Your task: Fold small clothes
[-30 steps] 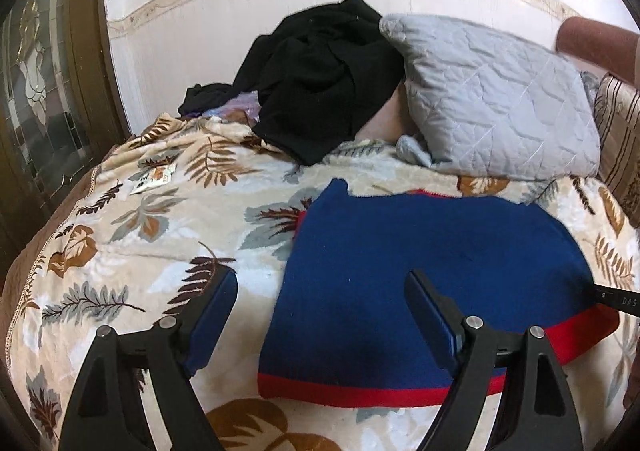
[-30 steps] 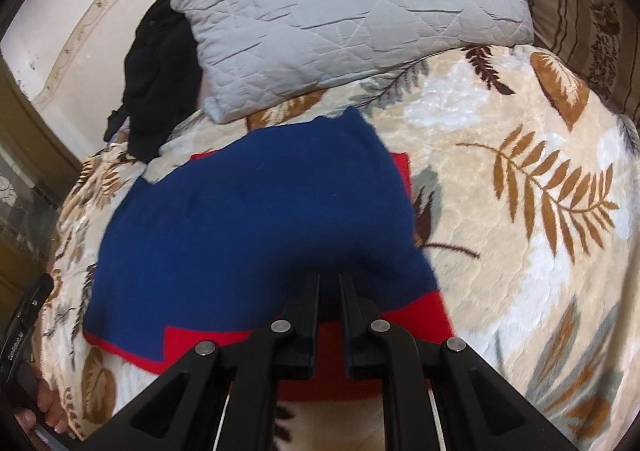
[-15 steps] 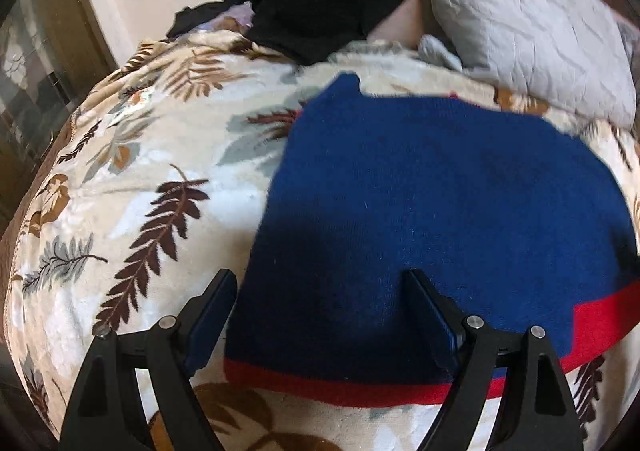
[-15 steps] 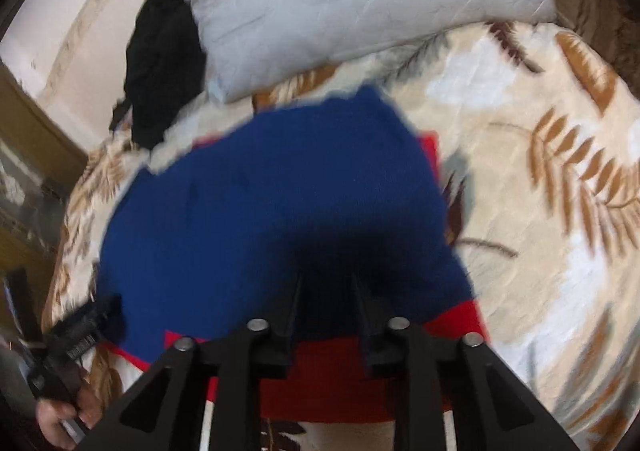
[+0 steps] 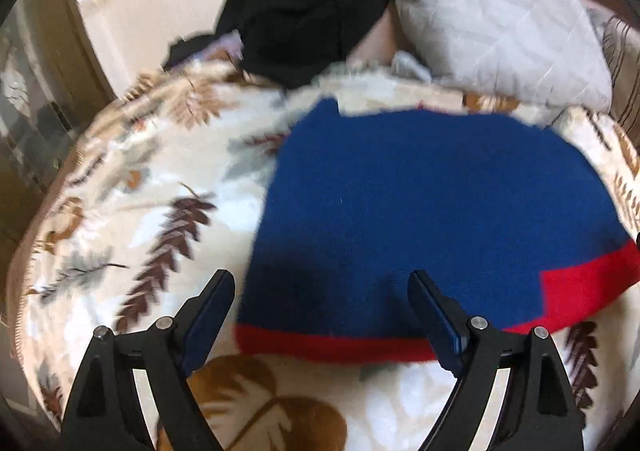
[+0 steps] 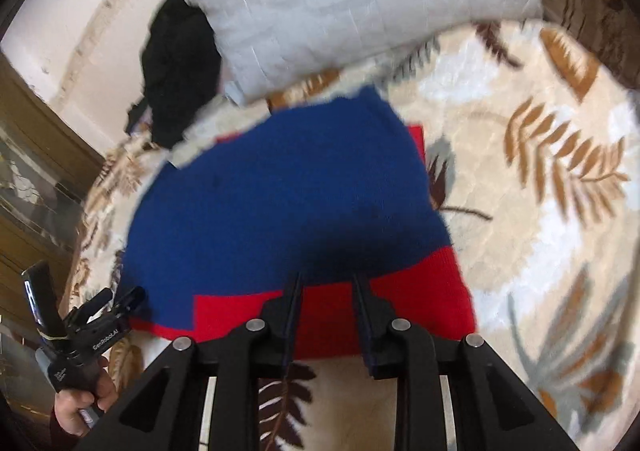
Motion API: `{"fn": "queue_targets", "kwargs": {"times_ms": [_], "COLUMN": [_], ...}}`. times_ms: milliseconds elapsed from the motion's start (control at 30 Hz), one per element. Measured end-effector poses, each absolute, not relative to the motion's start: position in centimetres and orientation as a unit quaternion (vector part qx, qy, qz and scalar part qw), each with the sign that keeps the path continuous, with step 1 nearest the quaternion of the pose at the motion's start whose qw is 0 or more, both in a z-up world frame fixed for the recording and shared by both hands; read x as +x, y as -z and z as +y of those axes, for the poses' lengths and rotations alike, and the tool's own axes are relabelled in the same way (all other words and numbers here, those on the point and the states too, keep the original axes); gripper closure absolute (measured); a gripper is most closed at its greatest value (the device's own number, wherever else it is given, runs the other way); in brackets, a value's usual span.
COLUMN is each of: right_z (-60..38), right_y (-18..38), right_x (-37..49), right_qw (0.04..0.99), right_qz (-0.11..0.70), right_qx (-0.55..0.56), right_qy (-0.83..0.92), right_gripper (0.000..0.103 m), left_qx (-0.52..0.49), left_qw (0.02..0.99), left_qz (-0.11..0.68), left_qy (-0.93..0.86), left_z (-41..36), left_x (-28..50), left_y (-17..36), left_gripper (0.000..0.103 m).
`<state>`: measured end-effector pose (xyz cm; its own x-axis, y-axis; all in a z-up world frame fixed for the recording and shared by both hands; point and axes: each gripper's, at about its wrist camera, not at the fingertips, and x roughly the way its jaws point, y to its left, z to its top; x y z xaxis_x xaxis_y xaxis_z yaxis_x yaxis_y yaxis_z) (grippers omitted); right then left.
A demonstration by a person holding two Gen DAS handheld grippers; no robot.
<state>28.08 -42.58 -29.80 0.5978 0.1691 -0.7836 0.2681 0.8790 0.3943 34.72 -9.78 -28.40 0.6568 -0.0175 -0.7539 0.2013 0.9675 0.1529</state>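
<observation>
A blue knit garment with a red hem (image 5: pixel 420 211) lies flat on the leaf-patterned blanket (image 5: pixel 140 191); it also shows in the right wrist view (image 6: pixel 288 211). My left gripper (image 5: pixel 320 283) is open, its fingers wide apart over the garment's near left corner. My right gripper (image 6: pixel 326 283) is open by a narrow gap over the red hem at the near right, holding nothing. The left gripper also shows at the lower left of the right wrist view (image 6: pixel 116 303).
A grey quilted pillow (image 5: pixel 500 31) and a heap of black clothes (image 5: pixel 304 11) lie at the bed's far side against the wall. A striped cushion (image 5: pixel 624 63) is at the far right. A wooden frame with glass (image 5: pixel 36 91) stands left.
My right gripper has opened from shut, letting go of the red hem. My left gripper has come down toward the garment's near left corner, still open. The garment lies as before.
</observation>
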Motion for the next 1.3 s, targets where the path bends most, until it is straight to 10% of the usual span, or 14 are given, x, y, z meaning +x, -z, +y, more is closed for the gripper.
{"fn": "queue_targets", "kwargs": {"times_ms": [267, 367, 1300], "right_z": [-40.2, -39.1, -37.3], "right_y": [23.3, 22.5, 20.7], "right_x": [22.0, 19.6, 13.3], "right_qw": [0.922, 0.928, 0.951], "right_qz": [0.338, 0.324, 0.258], "right_qx": [0.182, 0.182, 0.166], "right_qy": [0.040, 0.038, 0.045], "right_gripper": [0.070, 0.028, 0.028], "left_qx": [0.104, 0.104, 0.078], "left_qw": [0.937, 0.941, 0.958], "left_qz": [0.326, 0.314, 0.270], "left_qy": [0.072, 0.072, 0.059], "left_z": [-9.6, -9.6, -9.0], "left_x": [27.0, 24.6, 20.6], "left_y": [23.2, 22.4, 18.7], "left_gripper": [0.014, 0.014, 0.003]}}
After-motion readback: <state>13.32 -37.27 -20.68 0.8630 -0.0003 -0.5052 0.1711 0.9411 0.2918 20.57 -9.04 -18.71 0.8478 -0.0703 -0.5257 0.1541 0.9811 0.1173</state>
